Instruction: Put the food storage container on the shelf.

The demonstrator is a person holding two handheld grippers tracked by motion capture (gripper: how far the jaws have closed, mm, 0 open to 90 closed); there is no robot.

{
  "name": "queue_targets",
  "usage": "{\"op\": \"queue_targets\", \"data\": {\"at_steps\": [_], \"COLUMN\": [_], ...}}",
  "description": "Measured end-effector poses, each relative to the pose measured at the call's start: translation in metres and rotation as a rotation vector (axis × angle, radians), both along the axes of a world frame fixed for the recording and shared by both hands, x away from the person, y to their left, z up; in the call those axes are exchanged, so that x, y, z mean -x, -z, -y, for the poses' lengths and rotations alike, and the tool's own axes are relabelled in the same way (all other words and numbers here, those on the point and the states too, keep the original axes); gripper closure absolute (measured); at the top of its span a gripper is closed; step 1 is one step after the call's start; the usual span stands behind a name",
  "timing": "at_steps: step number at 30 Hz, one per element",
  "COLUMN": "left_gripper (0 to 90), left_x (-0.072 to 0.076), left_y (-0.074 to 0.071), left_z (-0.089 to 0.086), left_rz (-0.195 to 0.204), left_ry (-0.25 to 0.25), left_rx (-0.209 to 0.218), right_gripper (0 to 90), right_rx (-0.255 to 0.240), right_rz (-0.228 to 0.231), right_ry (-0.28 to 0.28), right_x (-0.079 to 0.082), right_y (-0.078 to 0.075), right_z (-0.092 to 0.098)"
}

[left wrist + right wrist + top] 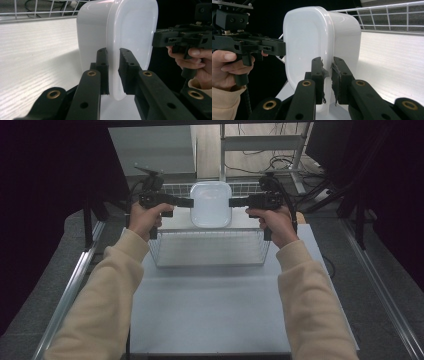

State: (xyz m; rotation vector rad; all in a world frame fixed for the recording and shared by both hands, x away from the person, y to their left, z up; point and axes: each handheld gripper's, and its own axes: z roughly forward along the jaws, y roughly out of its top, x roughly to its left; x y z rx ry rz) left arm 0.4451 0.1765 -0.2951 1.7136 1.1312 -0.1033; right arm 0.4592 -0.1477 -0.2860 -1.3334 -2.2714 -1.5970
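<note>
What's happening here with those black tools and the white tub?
A person holds a gripper in each hand. The left gripper and the right gripper each pinch an opposite rim of a white plastic tub, holding it over a wire basket on a white table. Whether the tub rests on anything, I cannot tell.

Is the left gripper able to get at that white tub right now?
Yes, it seems so: the left gripper is already closed on the rim of the white tub, one jaw either side. The right gripper clamps the opposite rim, above the wire basket.
</note>
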Motion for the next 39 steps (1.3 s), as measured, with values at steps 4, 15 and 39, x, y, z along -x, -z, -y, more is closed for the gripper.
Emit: {"op": "queue_targets", "data": {"at_steps": [4,15,39], "left_gripper": [78.7,73.3,35.6], "left_x": [-0.015,-0.039,-0.024], "left_y": [-0.001,0.012,0.007], "left_z": [-0.002,-0.008,0.000], "left_rz": [-0.045,-0.165,0.030], "left_ry": [0.005,-0.027,-0.155], "left_rx": [0.017,0.117,0.036], "right_gripper": [79.5,72.1,34.2], "right_rx": [-0.020,-0.026,-0.015], "right_rz": [-0.053,-0.135,-0.039], "right_ry": [0.005,0.064,0.132], "right_x": [-0.013,-0.038,-0.026], "right_y": [0.001,0.011,0.007], "right_z": [0.001,-0.006,-0.018]}}
